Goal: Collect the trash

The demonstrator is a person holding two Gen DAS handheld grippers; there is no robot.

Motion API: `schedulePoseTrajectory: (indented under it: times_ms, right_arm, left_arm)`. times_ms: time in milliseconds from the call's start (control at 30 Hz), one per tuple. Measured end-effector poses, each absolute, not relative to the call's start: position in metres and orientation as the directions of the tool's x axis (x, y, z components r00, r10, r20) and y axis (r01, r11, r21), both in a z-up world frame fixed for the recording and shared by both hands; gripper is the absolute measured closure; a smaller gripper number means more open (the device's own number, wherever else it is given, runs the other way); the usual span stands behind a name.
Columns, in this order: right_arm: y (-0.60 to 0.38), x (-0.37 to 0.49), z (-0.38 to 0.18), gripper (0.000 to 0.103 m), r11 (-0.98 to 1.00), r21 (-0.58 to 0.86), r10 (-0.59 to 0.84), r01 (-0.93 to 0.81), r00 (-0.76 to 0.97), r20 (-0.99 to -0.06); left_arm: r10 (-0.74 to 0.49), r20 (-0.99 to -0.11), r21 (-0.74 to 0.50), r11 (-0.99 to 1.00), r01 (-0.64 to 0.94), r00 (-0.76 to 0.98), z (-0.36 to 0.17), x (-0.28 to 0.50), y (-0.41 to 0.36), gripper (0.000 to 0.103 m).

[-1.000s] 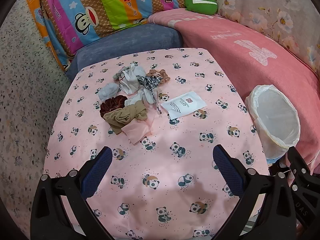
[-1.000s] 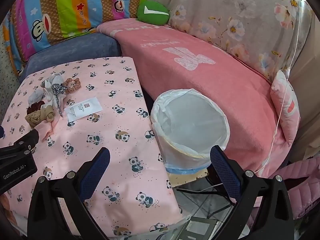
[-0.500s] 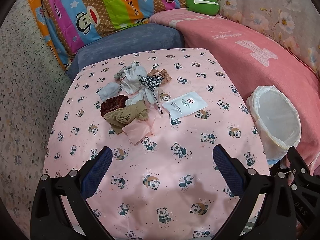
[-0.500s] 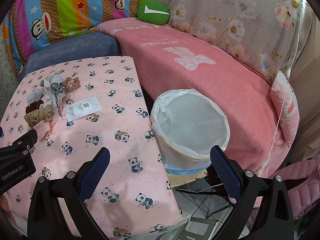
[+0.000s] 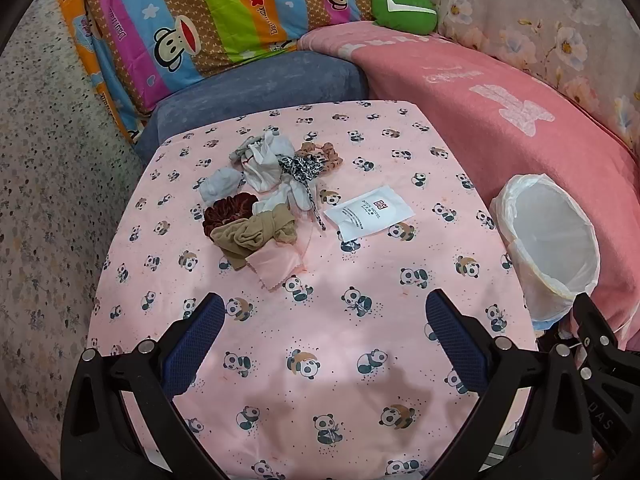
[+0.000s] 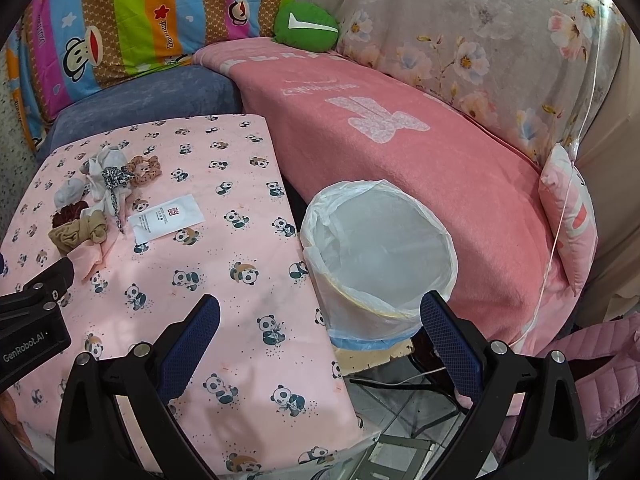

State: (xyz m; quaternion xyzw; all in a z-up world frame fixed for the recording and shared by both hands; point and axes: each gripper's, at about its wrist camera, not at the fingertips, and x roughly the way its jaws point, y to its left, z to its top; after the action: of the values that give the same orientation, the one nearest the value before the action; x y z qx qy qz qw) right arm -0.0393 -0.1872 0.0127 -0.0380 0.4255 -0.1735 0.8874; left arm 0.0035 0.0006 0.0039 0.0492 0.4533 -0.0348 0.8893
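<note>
1. The white sachet (image 5: 369, 216) lies flat on the surface (image 5: 320, 360), ahead of the left claw (image 5: 324, 328). It looks light, thin and slippery, so pinch an edge.
2. The lined bin (image 6: 380, 256) sits just ahead of the right claw (image 6: 320, 332).
3. Both claws gape empty; the views have barely shifted since a second ago.

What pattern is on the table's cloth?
Pink with small pandas on the tablecloth; clearest in the left wrist view.
</note>
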Motion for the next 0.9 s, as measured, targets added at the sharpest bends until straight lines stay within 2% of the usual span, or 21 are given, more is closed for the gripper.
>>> schedulePoseTrajectory:
  times_ms: [900]
  right_arm:
    - [-0.1873,-0.0423,0.0169,0.005,0.935,-0.216,-0.344,0.28,0.58,-0.738]
  left_arm:
    - [-0.014,-0.806,0.06,0.993,0.106,0.591,0.0067,0.001,-0.0007,0.007]
